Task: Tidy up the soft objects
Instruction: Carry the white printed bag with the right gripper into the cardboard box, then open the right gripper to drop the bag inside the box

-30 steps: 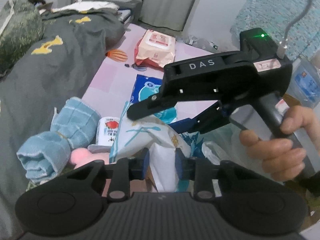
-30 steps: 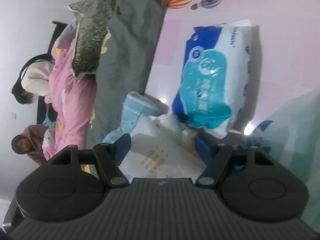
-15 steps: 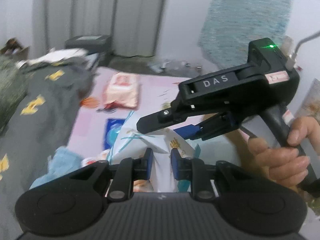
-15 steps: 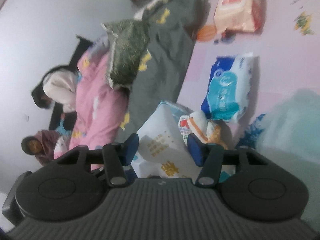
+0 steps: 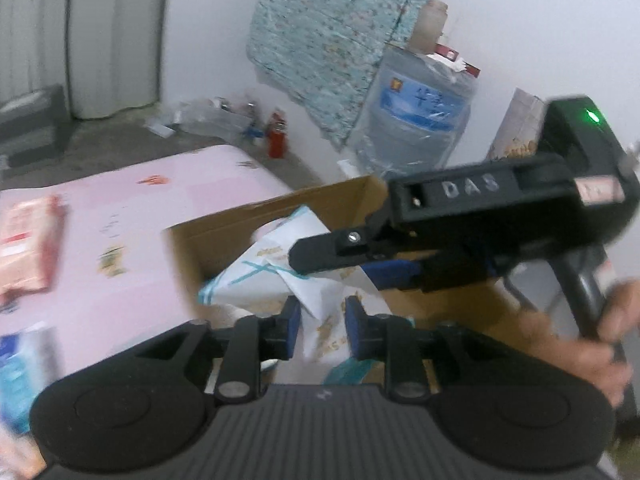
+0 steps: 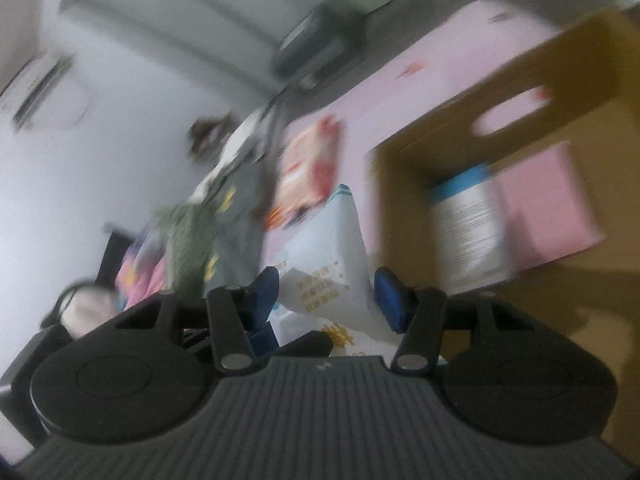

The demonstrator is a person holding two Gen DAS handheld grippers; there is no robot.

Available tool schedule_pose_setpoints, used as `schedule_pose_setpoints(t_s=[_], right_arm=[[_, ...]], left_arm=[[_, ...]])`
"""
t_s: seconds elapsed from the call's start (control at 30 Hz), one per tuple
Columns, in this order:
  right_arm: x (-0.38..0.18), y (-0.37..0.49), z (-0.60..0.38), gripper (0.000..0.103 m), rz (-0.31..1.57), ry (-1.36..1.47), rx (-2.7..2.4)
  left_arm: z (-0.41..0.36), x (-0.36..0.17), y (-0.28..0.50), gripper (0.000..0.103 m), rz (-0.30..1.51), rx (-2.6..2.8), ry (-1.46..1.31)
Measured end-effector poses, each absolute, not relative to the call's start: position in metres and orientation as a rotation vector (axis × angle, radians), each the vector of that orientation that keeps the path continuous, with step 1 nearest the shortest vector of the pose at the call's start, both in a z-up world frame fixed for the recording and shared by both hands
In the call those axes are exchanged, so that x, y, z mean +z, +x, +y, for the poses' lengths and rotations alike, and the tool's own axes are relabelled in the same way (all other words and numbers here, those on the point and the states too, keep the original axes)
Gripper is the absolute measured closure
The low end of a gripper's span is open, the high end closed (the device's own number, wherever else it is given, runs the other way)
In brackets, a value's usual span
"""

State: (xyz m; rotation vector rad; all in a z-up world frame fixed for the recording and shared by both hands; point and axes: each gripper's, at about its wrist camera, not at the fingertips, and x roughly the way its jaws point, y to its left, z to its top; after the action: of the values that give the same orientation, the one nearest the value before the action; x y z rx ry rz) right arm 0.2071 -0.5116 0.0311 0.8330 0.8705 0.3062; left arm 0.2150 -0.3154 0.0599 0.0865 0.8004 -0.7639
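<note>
Carrying the white tissue pack (image 5: 280, 276) over the cardboard box (image 5: 224, 232), left gripper (image 5: 318, 322) and right gripper (image 6: 326, 296) both pinch it; lower before releasing.

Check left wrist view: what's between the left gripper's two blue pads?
The white printed soft pack held by the left gripper, above the cardboard box.

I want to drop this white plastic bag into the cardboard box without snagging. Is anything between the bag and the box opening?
Nothing visible blocks it. The white plastic bag, pinched by both hand-held grippers, left and right, already hangs at the open cardboard box. A pink-and-white package already lies inside, to one side, leaving bare floor.
</note>
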Motion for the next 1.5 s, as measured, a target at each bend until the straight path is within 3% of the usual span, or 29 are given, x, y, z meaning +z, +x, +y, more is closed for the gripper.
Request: schedule_pose_setpoints(t_s=[0.03, 0.1, 0.17, 0.33, 0.7, 0.87, 1.13, 1.27, 1.33, 1.43, 1.5], right_arm=[[0.028, 0.208, -0.528, 0.050, 0.856, 0.840, 0.275], [0.026, 0.212, -0.553, 0.050, 0.830, 0.825, 0.212], [0.022, 0.220, -0.573, 0.048, 0.816, 0.752, 0.125], [0.009, 0.226, -0.599, 0.047, 0.802, 0.587, -0.066], [0.005, 0.193, -0.572, 0.047, 0.875, 0.503, -0.061], [0.012, 0.187, -0.557, 0.051, 0.907, 0.391, -0.119], [-0.019, 0.182, -0.552, 0.052, 0.961, 0.456, -0.273], [-0.039, 0.203, -0.545, 0.065, 0.969, 0.390, -0.350], [-0.046, 0.208, -0.542, 0.079, 0.975, 0.395, -0.374], [-0.052, 0.208, -0.540, 0.089, 0.951, 0.427, -0.372], [-0.056, 0.210, -0.543, 0.089, 0.937, 0.495, -0.340]], left_arm=[[-0.330, 0.058, 0.224, 0.069, 0.794, -0.772, 0.084], [-0.358, 0.049, 0.242, 0.046, 0.793, -0.792, 0.102], [-0.380, 0.034, 0.259, 0.033, 0.838, -0.755, 0.112], [-0.383, 0.008, 0.277, 0.032, 0.947, -0.713, 0.079], [-0.301, 0.047, 0.256, 0.032, 0.835, -0.635, 0.071], [-0.260, 0.052, 0.238, 0.032, 0.804, -0.600, 0.024], [-0.209, 0.048, 0.215, 0.032, 0.765, -0.579, -0.027], [-0.194, 0.042, 0.214, 0.032, 0.769, -0.567, -0.050], [-0.188, 0.038, 0.214, 0.032, 0.777, -0.569, -0.059], [-0.180, 0.034, 0.216, 0.032, 0.785, -0.573, -0.072], [-0.177, 0.033, 0.219, 0.032, 0.789, -0.575, -0.081]])
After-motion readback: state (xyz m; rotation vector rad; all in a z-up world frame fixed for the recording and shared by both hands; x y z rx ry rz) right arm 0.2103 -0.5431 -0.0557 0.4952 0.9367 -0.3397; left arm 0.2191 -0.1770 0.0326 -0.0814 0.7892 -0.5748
